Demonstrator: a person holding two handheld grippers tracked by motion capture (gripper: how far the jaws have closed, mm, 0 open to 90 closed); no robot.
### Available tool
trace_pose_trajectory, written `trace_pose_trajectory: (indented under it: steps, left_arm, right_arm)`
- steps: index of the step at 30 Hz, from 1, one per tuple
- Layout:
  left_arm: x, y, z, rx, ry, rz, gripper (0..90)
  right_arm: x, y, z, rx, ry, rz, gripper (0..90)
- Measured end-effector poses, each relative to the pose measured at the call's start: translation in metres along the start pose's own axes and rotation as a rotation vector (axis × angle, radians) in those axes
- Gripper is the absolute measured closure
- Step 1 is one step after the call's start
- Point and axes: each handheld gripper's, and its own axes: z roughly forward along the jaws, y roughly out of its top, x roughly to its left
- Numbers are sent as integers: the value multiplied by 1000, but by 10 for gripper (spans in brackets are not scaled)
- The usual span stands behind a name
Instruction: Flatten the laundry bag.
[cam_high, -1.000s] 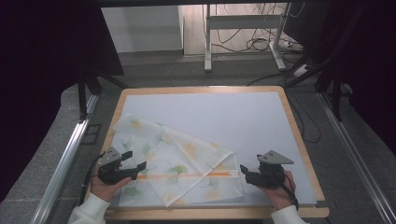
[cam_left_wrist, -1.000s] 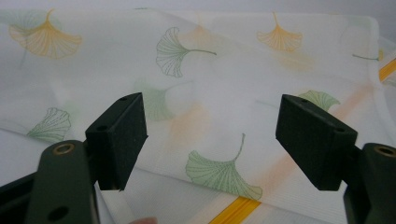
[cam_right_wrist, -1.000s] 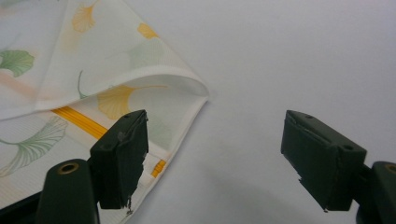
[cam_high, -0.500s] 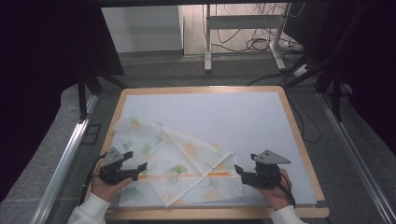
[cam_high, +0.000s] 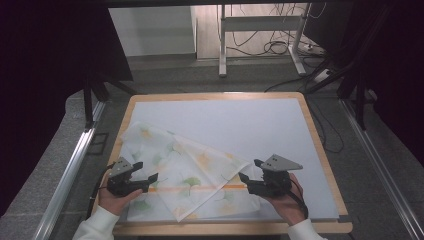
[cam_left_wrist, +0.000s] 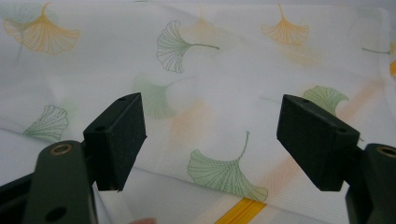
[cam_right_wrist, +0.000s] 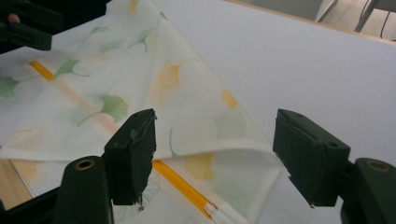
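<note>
A thin white cloth (cam_high: 185, 170) printed with green and orange ginkgo leaves lies partly folded on the front left of the white board (cam_high: 280, 125); an orange stripe (cam_high: 200, 188) runs across it. My left gripper (cam_high: 145, 171) rests at the cloth's left edge and points right. Its jaws stand wide open over the leaf print (cam_left_wrist: 210, 107), gripping nothing. My right gripper (cam_high: 249, 170) points left at the cloth's right corner. Its jaws (cam_right_wrist: 215, 121) have just been closing a little but stay open; the folded corner (cam_right_wrist: 243, 144) lies between and below them, untouched by the pads.
A wooden rim (cam_high: 320, 145) frames the board. Metal rails (cam_high: 70, 170) run along both sides of the table. Beyond the far edge stand a table frame (cam_high: 222, 45) and loose cables (cam_high: 280, 47) on the floor. The board's right and far parts are bare.
My right gripper has moved left and slightly up toward the cloth's right corner. The left gripper and the cloth have stayed put.
</note>
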Motion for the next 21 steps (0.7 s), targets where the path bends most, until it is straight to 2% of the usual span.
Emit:
trace_pose_trajectory:
  steps: [4, 9, 11, 16, 21]
  left_arm:
    - [-1, 0, 0, 2, 3, 7, 235]
    - [-2, -1, 1, 8, 7, 11, 237]
    - [-1, -1, 1, 9, 7, 11, 237]
    - [-1, 0, 3, 18, 5, 11, 238]
    - [0, 0, 2, 13, 12, 6, 239]
  right_arm:
    - [6, 15, 6, -9, 17, -13, 355]
    - [14, 30, 15, -12, 46, -28, 346]
    - [16, 31, 18, -29, 62, -21, 343]
    - [24, 29, 26, -4, 103, -41, 345]
    - [36, 27, 34, 27, 123, -65, 341]
